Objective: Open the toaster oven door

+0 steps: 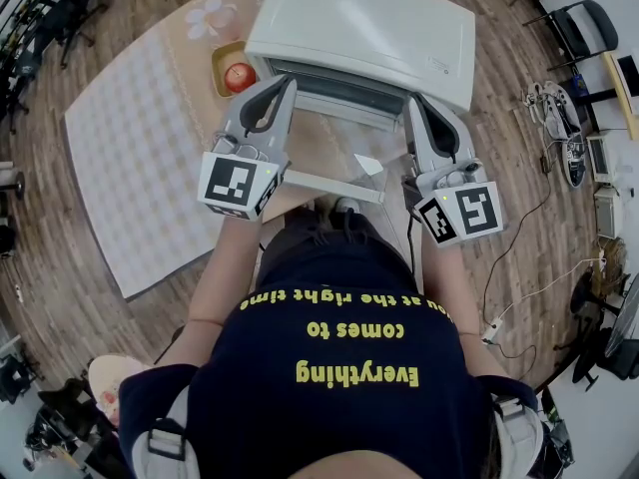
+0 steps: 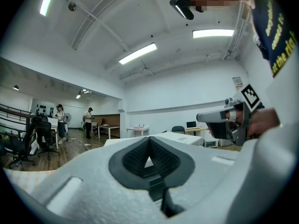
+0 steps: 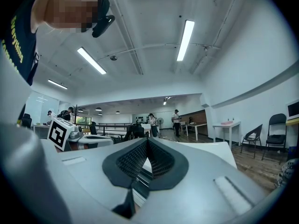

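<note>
A white toaster oven (image 1: 364, 23) stands on the table in the head view. Its glass door (image 1: 334, 153) is folded down towards me, and the white handle bar (image 1: 334, 186) is at the near edge. My left gripper (image 1: 288, 81) points at the oven's front left corner, and its jaws are shut on nothing. My right gripper (image 1: 414, 100) is at the front right corner, also shut and empty. In the left gripper view the closed fingertips (image 2: 149, 140) sit before the oven's top (image 2: 180, 138). The right gripper view shows its shut jaws (image 3: 147, 141) in the same way.
A red apple (image 1: 239, 76) lies in a small yellow tray (image 1: 218, 68) left of the oven. A pale checked cloth (image 1: 140, 158) covers the table on the left. Cables and shoes (image 1: 564, 128) lie on the wooden floor at the right. People stand far off in the room.
</note>
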The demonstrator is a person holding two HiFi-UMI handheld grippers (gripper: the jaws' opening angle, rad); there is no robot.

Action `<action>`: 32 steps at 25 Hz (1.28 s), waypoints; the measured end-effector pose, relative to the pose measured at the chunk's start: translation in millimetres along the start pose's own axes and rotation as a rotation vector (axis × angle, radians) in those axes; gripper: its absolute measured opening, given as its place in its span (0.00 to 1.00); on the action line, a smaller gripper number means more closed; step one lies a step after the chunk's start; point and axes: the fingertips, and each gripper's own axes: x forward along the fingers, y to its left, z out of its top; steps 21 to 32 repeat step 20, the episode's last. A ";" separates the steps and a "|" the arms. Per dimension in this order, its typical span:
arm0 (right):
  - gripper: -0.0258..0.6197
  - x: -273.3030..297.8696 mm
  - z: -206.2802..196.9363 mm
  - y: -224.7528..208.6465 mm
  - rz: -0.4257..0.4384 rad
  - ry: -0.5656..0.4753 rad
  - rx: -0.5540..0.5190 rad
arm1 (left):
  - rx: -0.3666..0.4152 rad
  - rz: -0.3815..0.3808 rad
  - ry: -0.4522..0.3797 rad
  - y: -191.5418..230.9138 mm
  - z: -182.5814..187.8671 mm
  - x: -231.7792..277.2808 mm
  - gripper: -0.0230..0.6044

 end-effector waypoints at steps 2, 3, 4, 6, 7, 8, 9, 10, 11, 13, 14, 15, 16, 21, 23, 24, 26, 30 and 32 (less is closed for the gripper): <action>0.06 1.3 -0.2 -0.3 0.000 0.001 0.000 | 0.000 0.000 0.000 0.7 -0.3 0.6 0.04; 0.06 2.1 -0.2 -0.5 0.001 0.001 -0.001 | -0.001 0.001 0.001 1.4 -0.6 1.0 0.04; 0.06 3.0 -0.3 -0.8 0.001 0.001 -0.001 | -0.001 0.001 0.001 2.1 -0.9 1.4 0.04; 0.06 4.2 -0.2 -1.4 0.002 0.002 -0.001 | -0.002 0.003 0.002 3.1 -1.2 2.0 0.04; 0.06 4.4 -0.1 -1.6 0.002 0.002 -0.001 | -0.002 0.003 0.003 3.4 -1.2 2.0 0.04; 0.06 4.6 -0.1 -1.7 0.003 0.002 0.000 | -0.003 0.004 0.003 3.6 -1.4 2.0 0.04; 0.06 4.8 -0.1 -1.8 0.003 0.002 0.000 | -0.005 0.005 0.003 3.9 -1.6 1.8 0.04; 0.06 5.1 -0.2 -1.7 0.003 0.002 0.000 | -0.006 0.006 0.004 4.2 -2.0 1.6 0.04; 0.06 5.6 -0.5 -1.6 0.003 0.002 0.000 | -0.006 0.006 0.005 4.6 -2.5 1.5 0.04; 0.06 6.9 -1.0 -1.1 0.004 0.002 0.001 | -0.003 0.006 0.008 5.5 -3.2 1.4 0.04; 0.06 7.6 -1.3 -1.0 0.005 0.002 0.001 | -0.002 0.006 0.009 5.9 -3.4 1.6 0.04; 0.06 8.1 -1.8 -1.0 0.006 0.003 0.001 | -0.001 0.005 0.009 6.2 -3.8 1.9 0.04; 0.06 8.4 -2.3 -1.2 0.006 0.003 0.000 | 0.000 0.005 0.010 6.5 -4.3 2.2 0.04; 0.06 8.4 -4.3 -2.8 0.007 0.004 -0.001 | 0.000 0.008 0.012 7.1 -7.6 2.8 0.04; 0.06 8.4 -4.3 -2.8 0.007 0.004 -0.001 | 0.000 0.008 0.012 7.1 -7.6 2.8 0.04; 0.06 8.4 -4.3 -2.8 0.007 0.004 -0.001 | 0.000 0.008 0.012 7.1 -7.6 2.8 0.04; 0.06 8.4 -4.3 -2.8 0.007 0.004 -0.001 | 0.000 0.008 0.012 7.1 -7.6 2.8 0.04; 0.06 8.4 -4.3 -2.8 0.007 0.004 -0.001 | 0.000 0.008 0.012 7.1 -7.6 2.8 0.04; 0.06 8.4 -4.3 -2.8 0.007 0.004 -0.001 | 0.000 0.008 0.012 7.1 -7.6 2.8 0.04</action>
